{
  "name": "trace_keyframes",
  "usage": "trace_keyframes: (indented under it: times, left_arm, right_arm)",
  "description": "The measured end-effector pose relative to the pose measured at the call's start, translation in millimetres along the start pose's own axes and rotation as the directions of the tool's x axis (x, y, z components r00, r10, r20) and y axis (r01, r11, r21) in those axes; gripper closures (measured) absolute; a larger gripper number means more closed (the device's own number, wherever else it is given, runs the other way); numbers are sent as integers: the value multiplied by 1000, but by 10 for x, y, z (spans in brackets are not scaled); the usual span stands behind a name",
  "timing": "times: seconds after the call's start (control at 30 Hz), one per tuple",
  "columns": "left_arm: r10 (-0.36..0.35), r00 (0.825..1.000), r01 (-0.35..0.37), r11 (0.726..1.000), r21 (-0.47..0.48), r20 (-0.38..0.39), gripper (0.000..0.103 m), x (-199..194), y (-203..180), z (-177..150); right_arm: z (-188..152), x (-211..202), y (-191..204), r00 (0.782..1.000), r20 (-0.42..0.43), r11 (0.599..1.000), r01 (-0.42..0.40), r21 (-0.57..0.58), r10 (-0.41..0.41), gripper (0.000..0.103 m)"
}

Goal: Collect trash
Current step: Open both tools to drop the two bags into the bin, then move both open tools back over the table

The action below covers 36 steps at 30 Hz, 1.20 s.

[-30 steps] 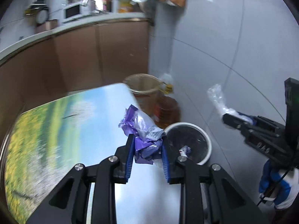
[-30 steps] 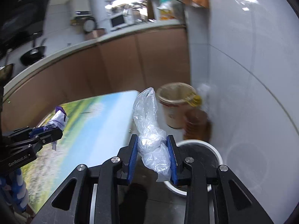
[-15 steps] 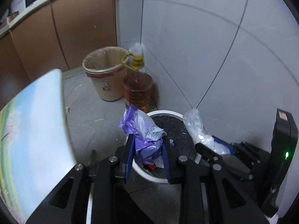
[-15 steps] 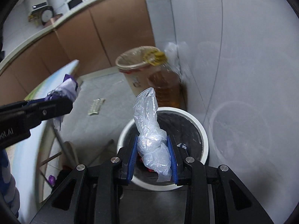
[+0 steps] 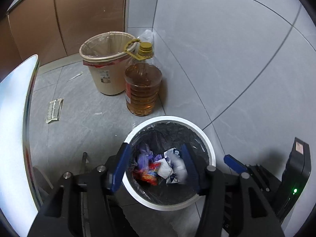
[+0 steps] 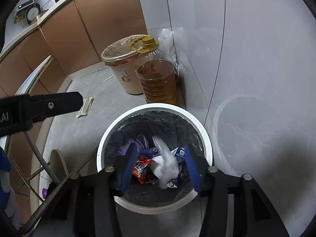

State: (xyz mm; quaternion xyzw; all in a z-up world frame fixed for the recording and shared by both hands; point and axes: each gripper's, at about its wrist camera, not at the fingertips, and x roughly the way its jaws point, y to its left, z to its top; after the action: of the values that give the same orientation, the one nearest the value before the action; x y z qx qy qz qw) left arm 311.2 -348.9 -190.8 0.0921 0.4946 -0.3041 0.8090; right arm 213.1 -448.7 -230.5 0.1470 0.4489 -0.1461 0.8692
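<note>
The left gripper (image 5: pixel 156 165) and right gripper (image 6: pixel 161 166) hung over the white bin (image 5: pixel 199 127), their fingers having just spread wide and now holding nothing; the purple wrapper (image 5: pixel 144 158) and the clear plastic bag (image 6: pixel 166 163) lay among the trash inside. The drop looked done, so the next move called for going after more litter, perhaps the flat packet (image 5: pixel 53 113) on the grey tiled floor. Beyond stood a beige bin (image 5: pixel 106 73) and oil bottle (image 5: pixel 143 90) against the wall, and brown cabinets (image 6: pixel 94 29).

wrappers (image 5: pixel 156 167) lie in the lined bin (image 5: pixel 209 150); behind it the oil bottle (image 5: pixel 143 90), a bucket (image 5: pixel 106 65) just left, both near the wall (image 5: pixel 227 49).
</note>
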Motion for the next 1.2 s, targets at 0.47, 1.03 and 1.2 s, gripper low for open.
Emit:
trace_keyframes:
  times: [0.47,1.03,1.2]
  left_arm:
    - [55,980,-45,997,-55,192,50,-936,242,-299]
    - [336,847,-294,942,-163,412,34,-2604,772,-1331]
    - [402,794,-327,915,-237,456,31,-3013,951,-1640]
  right_arm:
    - [-143,-530,282,998,58,1000,-19,-21,20,33]
    - [-311,-1951,1272,959,261,977,-61,-203,114,12]
    - [-396,-2294,1564,942,306,962,-54,-269,138,6]
